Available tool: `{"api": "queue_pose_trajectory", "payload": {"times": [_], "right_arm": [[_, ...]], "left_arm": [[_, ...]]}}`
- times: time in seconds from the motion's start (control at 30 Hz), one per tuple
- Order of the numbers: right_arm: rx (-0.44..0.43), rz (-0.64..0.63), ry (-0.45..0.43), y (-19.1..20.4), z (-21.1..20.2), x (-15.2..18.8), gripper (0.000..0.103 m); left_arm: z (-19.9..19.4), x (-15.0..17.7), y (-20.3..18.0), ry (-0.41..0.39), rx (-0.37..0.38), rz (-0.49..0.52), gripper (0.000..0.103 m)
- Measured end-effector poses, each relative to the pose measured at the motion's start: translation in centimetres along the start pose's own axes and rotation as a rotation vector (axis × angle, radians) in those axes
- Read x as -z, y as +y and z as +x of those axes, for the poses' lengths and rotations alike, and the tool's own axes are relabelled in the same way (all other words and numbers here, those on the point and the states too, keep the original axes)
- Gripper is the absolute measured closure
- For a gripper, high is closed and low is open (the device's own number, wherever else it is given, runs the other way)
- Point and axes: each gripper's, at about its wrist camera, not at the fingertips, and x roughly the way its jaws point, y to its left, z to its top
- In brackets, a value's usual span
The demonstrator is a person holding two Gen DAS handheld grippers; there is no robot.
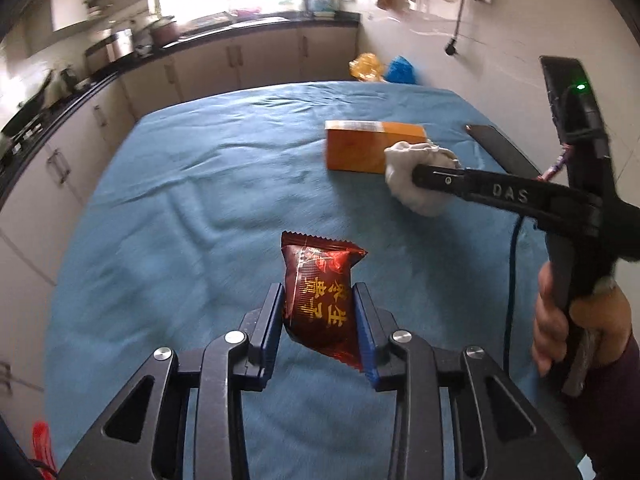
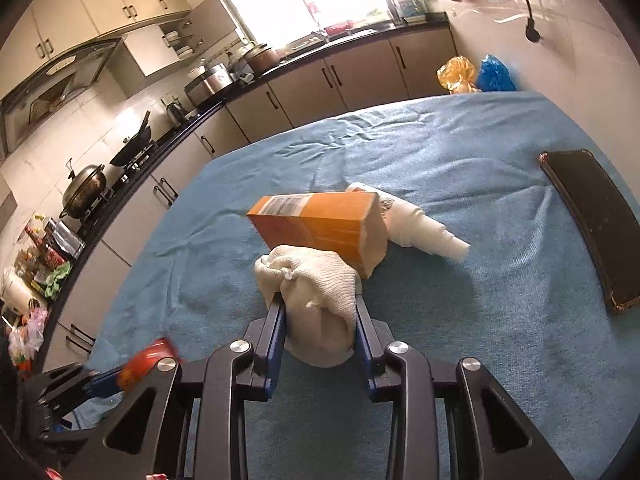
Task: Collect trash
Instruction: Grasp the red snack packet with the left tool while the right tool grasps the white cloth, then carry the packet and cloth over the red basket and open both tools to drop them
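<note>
My left gripper (image 1: 319, 296) is shut on a dark red snack packet (image 1: 318, 300) with gold writing, held above the blue cloth. It also shows blurred at the lower left of the right wrist view (image 2: 146, 362). My right gripper (image 2: 320, 308) is shut on a balled white cloth (image 2: 316, 296); it also shows in the left wrist view (image 1: 424, 176). An orange carton (image 2: 320, 222) lies on its side just beyond the cloth, also seen in the left wrist view (image 1: 360, 148). A white bottle (image 2: 416, 226) lies behind the carton.
A blue cloth (image 2: 460, 320) covers the table. A black phone (image 2: 592, 220) lies near its right edge. Yellow (image 2: 456, 74) and blue (image 2: 494, 74) bags sit beyond the far edge. Kitchen counters with pots run along the left and back.
</note>
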Motion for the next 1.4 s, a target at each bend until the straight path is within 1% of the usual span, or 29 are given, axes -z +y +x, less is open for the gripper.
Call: {"api": "queue_pose_trajectory", "payload": {"times": [0.1,0.13,0.23,0.27,0.3,0.33,0.37,0.43,0.47,0.57,0.67,0.73,0.77,0.83,0.9,0.93,1.0,1.07,1.13,1.3,1.4], "right_arm": [[-0.005,-0.017,-0.002,0.6,-0.1,0.2,0.07],[-0.005,-0.02,-0.002,0.9,-0.1,0.3,0.07],[-0.007,-0.034,-0.001,1.6,-0.2,0.8,0.07],[-0.006,-0.04,-0.001,1.8,-0.1,0.9,0.07],[-0.006,-0.047,0.0,2.0,-0.1,1.0,0.07],[-0.005,-0.052,0.001,2.1,-0.1,1.0,0.07],[0.0,-0.061,0.003,2.3,0.0,1.2,0.07],[0.004,-0.065,0.008,2.4,0.2,1.3,0.07],[0.004,-0.066,0.012,2.4,0.4,1.3,0.07],[0.002,-0.065,0.024,2.2,0.8,1.4,0.069],[-0.004,-0.055,0.04,1.8,1.2,1.4,0.069],[-0.007,-0.05,0.045,1.6,1.4,1.3,0.069],[-0.01,-0.047,0.046,1.5,1.4,1.3,0.069],[-0.014,-0.043,0.047,1.4,1.4,1.3,0.069],[-0.016,-0.044,0.049,1.4,1.5,1.3,0.069],[-0.016,-0.047,0.048,1.4,1.6,1.3,0.069],[-0.014,-0.05,0.045,1.5,1.5,1.4,0.069],[-0.012,-0.054,0.043,1.6,1.5,1.4,0.069],[-0.012,-0.059,0.041,1.8,1.4,1.5,0.069],[-0.013,-0.074,0.037,2.1,1.5,1.5,0.069],[-0.025,-0.088,0.031,2.3,1.4,1.6,0.069]], "left_arm": [[-1.4,1.8,1.4,0.007,0.009,-0.066,0.07],[-1.5,2.3,1.8,0.012,0.008,-0.084,0.068],[-1.1,3.6,2.9,0.026,-0.031,-0.115,0.062],[-0.8,3.9,3.2,0.036,-0.041,-0.122,0.058],[-0.4,4.1,3.6,0.049,-0.045,-0.132,0.056],[-0.4,4.3,3.7,0.049,-0.043,-0.135,0.052],[-0.3,4.4,3.9,0.045,-0.043,-0.134,0.044],[-0.2,4.5,3.8,0.033,-0.056,-0.121,0.035],[-0.1,4.5,3.7,0.025,-0.062,-0.112,0.032],[0.4,4.4,3.0,0.01,-0.095,-0.057,0.029],[1.4,4.2,2.4,0.01,-0.127,0.0,0.029],[2.0,4.2,2.0,0.014,-0.133,0.027,0.029],[2.1,4.3,2.0,0.007,-0.125,0.03,0.029],[2.2,4.2,2.2,0.02,-0.091,0.019,0.03],[2.1,4.2,2.6,0.034,-0.066,-0.017,0.051],[1.9,4.2,2.7,0.039,-0.063,-0.028,0.069],[1.3,4.1,2.7,0.041,-0.091,-0.053,0.069],[0.4,4.2,2.6,0.026,-0.094,-0.069,0.069],[-1.1,4.6,2.8,0.012,-0.098,-0.097,0.069],[-5.8,5.9,3.5,-0.051,-0.144,-0.139,0.069],[-8.3,7.1,4.8,-0.075,-0.174,-0.185,0.069]]}}
